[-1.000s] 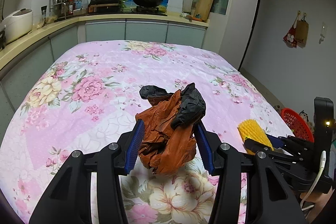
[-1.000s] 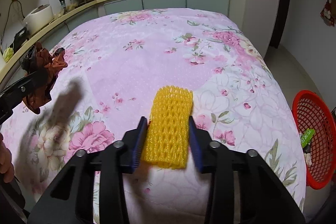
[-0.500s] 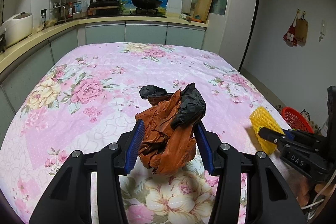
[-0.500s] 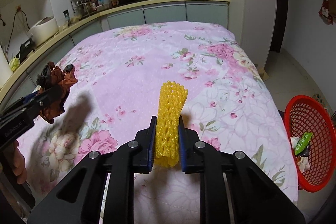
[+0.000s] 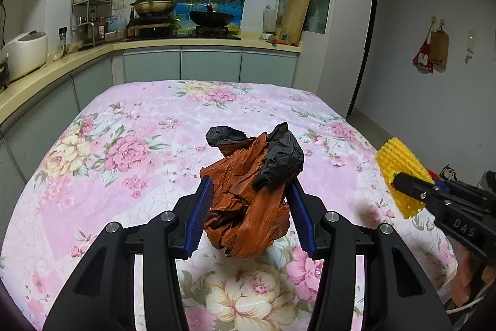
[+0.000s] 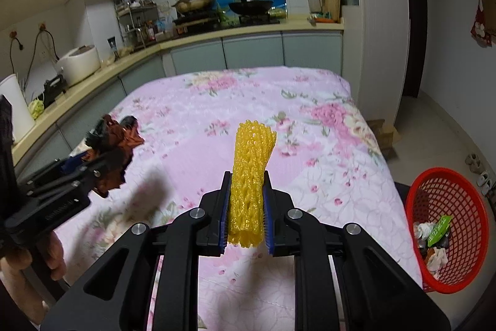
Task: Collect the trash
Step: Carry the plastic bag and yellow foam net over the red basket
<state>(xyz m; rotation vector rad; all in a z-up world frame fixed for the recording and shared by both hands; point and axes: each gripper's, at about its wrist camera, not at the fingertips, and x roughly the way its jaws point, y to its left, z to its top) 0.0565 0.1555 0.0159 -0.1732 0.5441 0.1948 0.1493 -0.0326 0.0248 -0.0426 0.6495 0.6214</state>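
**Both grippers loaded, trash waiting for the basket**

The yellow foam net (image 6: 250, 182) is being held upright above the floral cover, squeezed flat between the blue pads of the right gripper (image 6: 246, 211), whose jaws are standing nearly together on it. The crumpled orange and black plastic bag (image 5: 252, 194) is sitting in the left gripper (image 5: 251, 216), whose jaws are much wider apart and pressing on either side of the wad; it is being carried clear of the cover, with its shadow lying below.

Both pieces are hanging over the near end of the worktop (image 5: 130, 126), with the left gripper's load well to the left of the net in the right wrist view.

The red basket (image 6: 446, 225) is standing on the floor beyond the worktop's right edge, already holding a few scraps, a green wrapper among them.

The picking-up step looks finished for these two pieces, and the carrying step is in hand. The next move calls for swinging the right gripper out over the basket's mouth before letting go, then bringing the bag across the same way. The net is light and springy, so a release from too high or too near the rim could send it onto the floor.
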